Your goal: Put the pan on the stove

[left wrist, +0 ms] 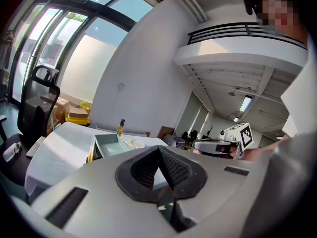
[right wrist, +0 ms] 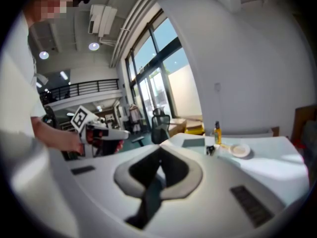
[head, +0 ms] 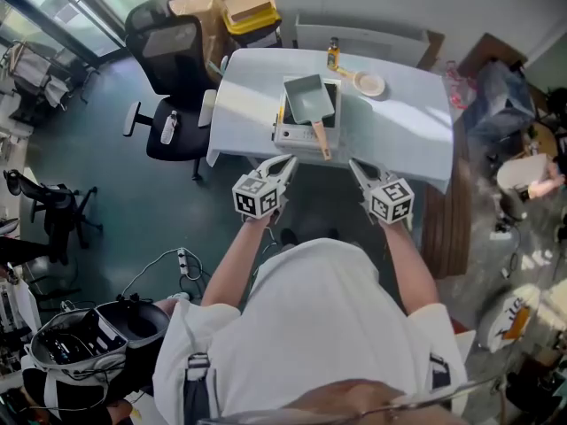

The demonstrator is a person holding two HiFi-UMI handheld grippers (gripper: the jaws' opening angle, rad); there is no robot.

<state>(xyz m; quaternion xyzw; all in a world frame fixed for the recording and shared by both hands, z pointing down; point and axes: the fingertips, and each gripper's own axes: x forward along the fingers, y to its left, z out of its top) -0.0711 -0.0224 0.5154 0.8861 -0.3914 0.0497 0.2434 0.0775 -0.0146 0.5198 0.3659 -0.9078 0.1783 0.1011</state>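
A rectangular grey-green pan (head: pixel 309 97) with a wooden handle (head: pixel 320 139) rests on the small portable stove (head: pixel 293 135) at the near edge of a white table (head: pixel 407 122). The same pan (left wrist: pixel 110 145) shows in the left gripper view, and its far edge (right wrist: pixel 194 143) in the right gripper view. My left gripper (head: pixel 288 163) and right gripper (head: pixel 355 166) hover side by side just short of the table's near edge, either side of the handle. Both are shut with nothing held.
On the table behind the pan stand a small oil bottle (head: pixel 333 53) and a plate (head: pixel 368 84) with a wooden spoon. A black office chair (head: pixel 170 56) sits left of the table. Boxes (head: pixel 232 7) lie behind it. A bag (head: pixel 84 339) and cables sit on the floor.
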